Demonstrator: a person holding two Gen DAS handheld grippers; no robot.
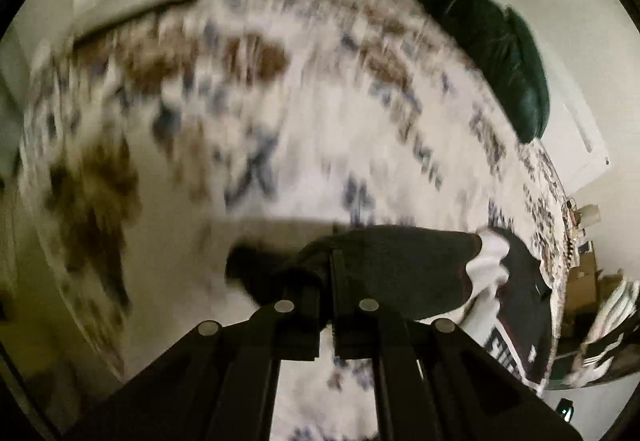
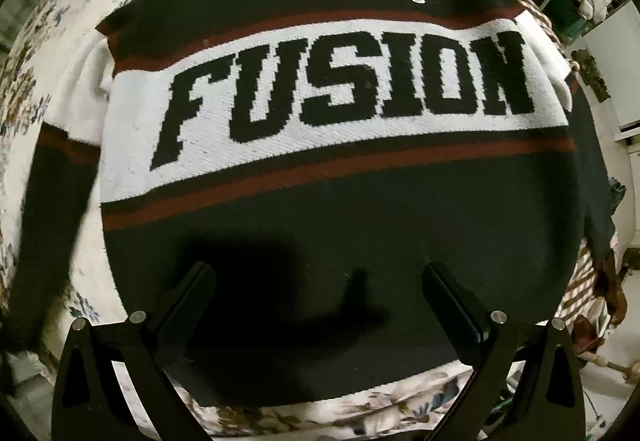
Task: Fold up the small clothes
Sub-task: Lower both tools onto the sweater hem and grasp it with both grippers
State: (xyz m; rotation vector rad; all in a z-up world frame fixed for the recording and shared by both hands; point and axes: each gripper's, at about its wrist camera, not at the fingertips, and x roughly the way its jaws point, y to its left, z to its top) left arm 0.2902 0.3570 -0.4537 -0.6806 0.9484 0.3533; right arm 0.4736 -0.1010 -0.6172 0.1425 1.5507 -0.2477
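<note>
A black knit sweater with a white "FUSION" band and red stripes lies flat, front up, on a floral bedspread. My right gripper hovers over its black lower part, open, with nothing between the fingers. One black sleeve hangs down the left side of that view. In the blurred left wrist view my left gripper is shut on the black sleeve, whose fabric bunches around the fingertips. The sweater body lies to the right of it.
The floral bedspread fills most of the left wrist view, with a dark green pillow at its far edge. Striped clothes are heaped beyond the bed's right side. White furniture stands to the right.
</note>
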